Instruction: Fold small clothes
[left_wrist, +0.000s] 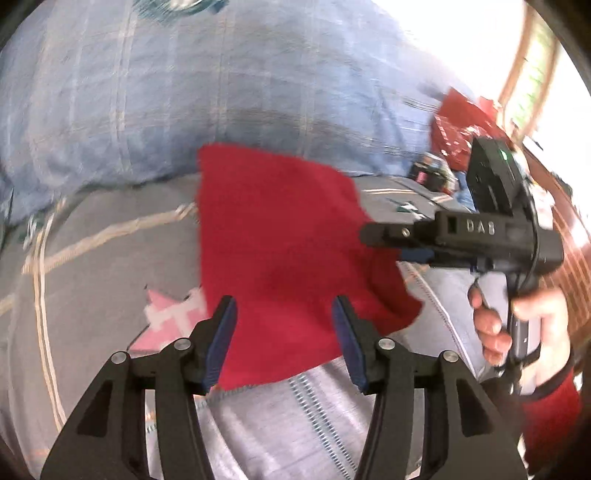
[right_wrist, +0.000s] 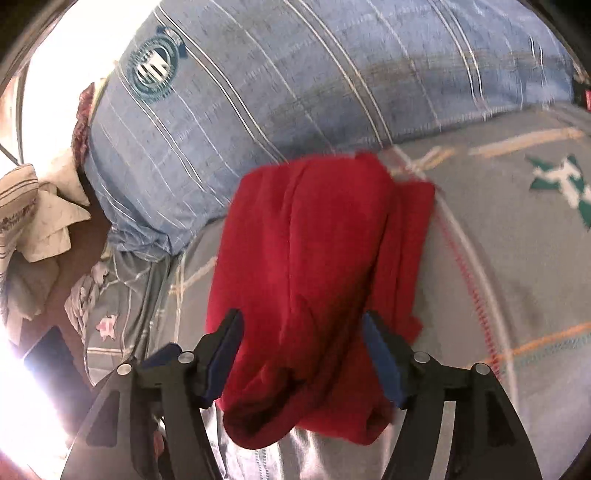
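A small red garment (left_wrist: 280, 251) lies folded on the grey patterned bed cover (left_wrist: 92, 258). In the right wrist view the garment (right_wrist: 314, 266) shows as a long folded strip with a rumpled near end. My left gripper (left_wrist: 284, 314) is open and hovers over the garment's near edge. My right gripper (right_wrist: 301, 332) is open, its fingers on either side of the garment's near end, not closed on it. In the left wrist view the right gripper (left_wrist: 380, 236) reaches in from the right over the garment's right edge.
A large blue striped pillow (left_wrist: 184, 92) lies just behind the garment, also in the right wrist view (right_wrist: 295, 74). Red items (left_wrist: 458, 125) sit at the far right. Crumpled pale cloths (right_wrist: 33, 214) and a dark flat object (right_wrist: 51, 358) lie left of the bed.
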